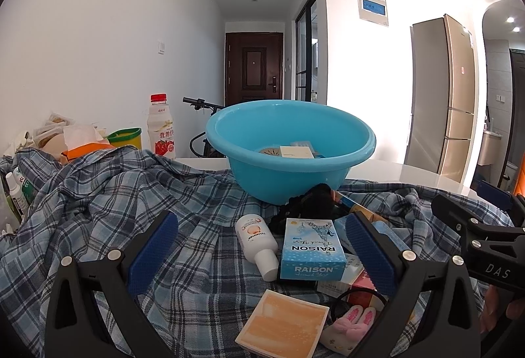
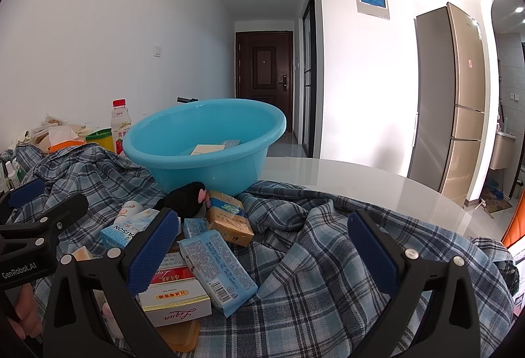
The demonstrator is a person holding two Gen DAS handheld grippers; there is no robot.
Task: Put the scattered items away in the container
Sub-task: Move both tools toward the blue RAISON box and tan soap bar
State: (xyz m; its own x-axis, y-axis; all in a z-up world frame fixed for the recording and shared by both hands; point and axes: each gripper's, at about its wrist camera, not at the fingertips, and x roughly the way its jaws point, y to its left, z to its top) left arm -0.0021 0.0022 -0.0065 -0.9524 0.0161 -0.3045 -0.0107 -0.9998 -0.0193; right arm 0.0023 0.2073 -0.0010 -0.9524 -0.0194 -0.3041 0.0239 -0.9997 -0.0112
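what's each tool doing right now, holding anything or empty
Left tool: open wide, holding nothing; the white bottle and RAISON box lie between its fingers, ungripped.
Right tool: open wide, holding nothing.

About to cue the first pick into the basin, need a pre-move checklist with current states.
1. Left gripper open, nothing held: ok.
2. Right gripper open, nothing held: ok.
3. Blue basin upright with room inside, only a few flat boxes in it: ok.
4. RAISON box between the left fingers, top unobstructed: ok.
5. White bottle touching the box, could get nudged: not ok.
6. Plaid cloth bunched under the items, footing: cannot tell.
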